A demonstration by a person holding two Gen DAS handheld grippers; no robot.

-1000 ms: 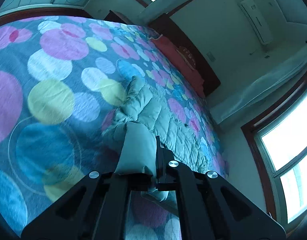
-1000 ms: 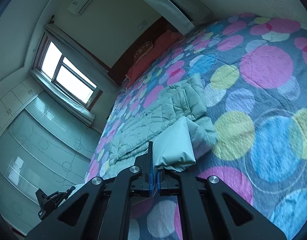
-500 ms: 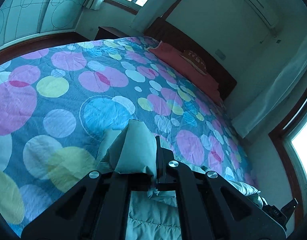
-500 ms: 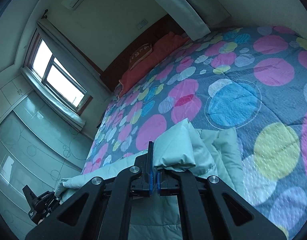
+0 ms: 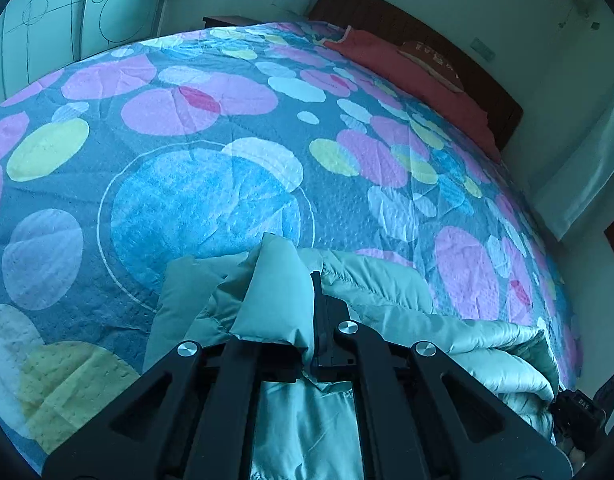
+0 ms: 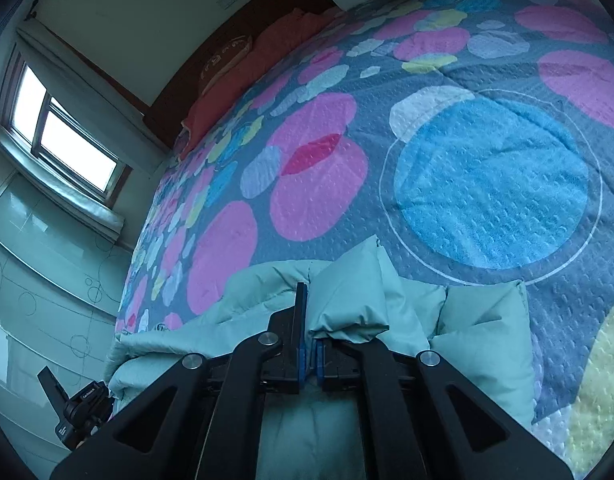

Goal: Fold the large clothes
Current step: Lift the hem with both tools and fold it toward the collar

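A pale green quilted down jacket (image 5: 447,332) lies bunched along the near edge of the bed. My left gripper (image 5: 313,304) is shut on a puffy fold of that jacket (image 5: 275,292), which bulges up over its left finger. In the right wrist view the same jacket (image 6: 483,344) spreads below my right gripper (image 6: 309,320), which is shut on another puffy fold (image 6: 351,296) that stands up beside its blue pads. Both grippers point down at the bed. The other gripper shows at the lower right of the left view (image 5: 583,412) and at the lower left of the right view (image 6: 79,412).
The bed carries a blue-grey bedspread (image 5: 203,200) with big pink, blue and yellow circles. Red pillows (image 5: 419,76) and a dark headboard (image 5: 387,16) stand at its far end. A window (image 6: 63,136) and pale wardrobe doors (image 6: 35,264) line the side wall.
Both grippers have carried their jacket folds across the bed toward the near edge and sunk lower. The jacket, stretched out ahead before, now lies doubled beneath and between them.
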